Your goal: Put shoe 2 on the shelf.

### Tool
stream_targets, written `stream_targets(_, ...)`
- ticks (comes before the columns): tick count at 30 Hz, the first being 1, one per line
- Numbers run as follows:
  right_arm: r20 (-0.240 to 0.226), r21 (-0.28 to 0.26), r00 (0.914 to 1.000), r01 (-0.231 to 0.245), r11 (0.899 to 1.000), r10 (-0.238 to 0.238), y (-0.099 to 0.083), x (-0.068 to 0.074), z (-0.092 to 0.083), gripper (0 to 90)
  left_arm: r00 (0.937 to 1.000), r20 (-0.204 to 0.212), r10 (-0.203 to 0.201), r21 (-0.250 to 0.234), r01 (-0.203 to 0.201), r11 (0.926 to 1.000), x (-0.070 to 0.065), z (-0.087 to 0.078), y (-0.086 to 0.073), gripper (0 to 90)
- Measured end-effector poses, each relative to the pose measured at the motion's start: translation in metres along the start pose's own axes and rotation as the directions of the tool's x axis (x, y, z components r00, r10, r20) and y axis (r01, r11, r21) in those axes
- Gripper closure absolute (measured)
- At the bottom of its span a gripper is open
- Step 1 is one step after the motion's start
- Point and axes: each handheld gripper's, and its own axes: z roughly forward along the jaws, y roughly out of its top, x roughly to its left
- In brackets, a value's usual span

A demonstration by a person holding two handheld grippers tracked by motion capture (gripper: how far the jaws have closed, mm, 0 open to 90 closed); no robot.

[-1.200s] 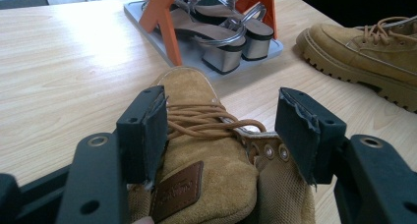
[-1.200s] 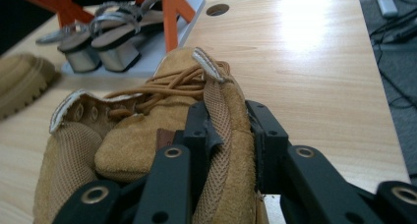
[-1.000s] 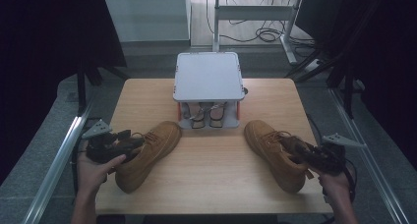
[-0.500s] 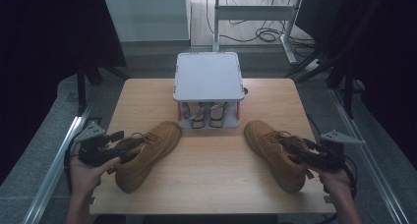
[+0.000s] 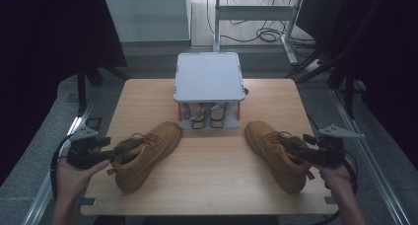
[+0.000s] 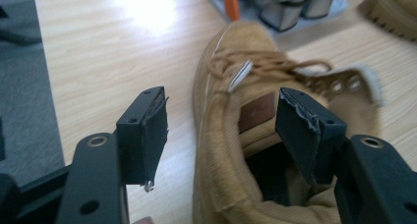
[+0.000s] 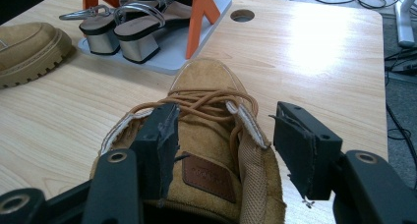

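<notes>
On the wooden bench [image 5: 207, 180] two tan suede boots lie either side of a small grey shoe rack [image 5: 209, 78] with heeled sandals [image 7: 123, 30] beneath it. The left claw [image 6: 223, 130] stands wide, one jaw outside the left boot [image 5: 148, 153] and the other inside its collar, neither pad pressing. The right claw [image 7: 223, 140] has just been opening and now straddles the collar and tongue of the right boot [image 5: 273, 153], its pads clear of the suede
</notes>
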Motion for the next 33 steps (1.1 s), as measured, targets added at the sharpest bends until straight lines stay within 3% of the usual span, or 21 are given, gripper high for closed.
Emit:
stream_targets(6, -0.002, 0.001, 0.9999, -0.011, 1.000, 0.011, -0.003, -0.001, 0.002, 43.1, 0.9996, -0.014, 0.025, 0.078, -0.024, 0.9966, -0.002, 0.016, 0.003, 38.5)
stream_targets(10, -0.003, 0.021, 1.0000, 0.006, 1.000, -0.006, -0.005, -0.002, 0.002, 43.1, 0.9991, -0.023, 0.035, 0.132, -0.032, 0.9907, 0.000, 0.026, 0.007, 45.6)
stream_targets(11, 0.004, 0.032, 0.9998, 0.017, 0.999, -0.018, -0.005, -0.001, 0.001, 41.7, 0.9994, -0.016, 0.032, 0.162, -0.029, 0.9864, 0.001, 0.029, 0.008, 47.7)
stream_targets(20, 0.003, 0.118, 0.9987, 0.051, 0.992, -0.051, -0.006, -0.006, 0.000, 42.3, 1.0000, 0.002, 0.008, 0.179, -0.008, 0.9838, 0.001, 0.033, 0.005, 66.5)
stream_targets(24, 0.028, 0.204, 0.9965, 0.071, 0.976, -0.078, -0.003, -0.007, 0.006, 45.4, 0.9999, -0.015, -0.001, 0.188, 0.004, 0.9822, 0.000, 0.033, 0.005, 63.7)
stream_targets(28, 0.062, 0.283, 0.9931, 0.078, 0.956, -0.099, -0.001, -0.010, 0.014, 50.8, 1.0000, -0.006, 0.007, 0.207, -0.006, 0.9783, -0.003, 0.033, 0.005, 63.2)
stream_targets(30, 0.062, 0.296, 0.9934, 0.074, 0.952, -0.096, -0.001, -0.011, 0.016, 53.3, 0.9999, -0.007, 0.011, 0.207, -0.009, 0.9783, -0.004, 0.034, 0.006, 63.7)
stream_targets(31, 0.068, 0.320, 0.9935, 0.065, 0.945, -0.092, -0.001, -0.013, 0.019, 58.2, 0.9999, -0.009, 0.011, 0.209, -0.009, 0.9779, -0.004, 0.034, 0.006, 64.2)
stream_targets(33, 0.055, 0.324, 0.9954, 0.056, 0.944, -0.078, -0.001, -0.013, 0.019, 61.7, 1.0000, -0.005, 0.007, 0.210, -0.006, 0.9776, -0.003, 0.034, 0.005, 65.1)
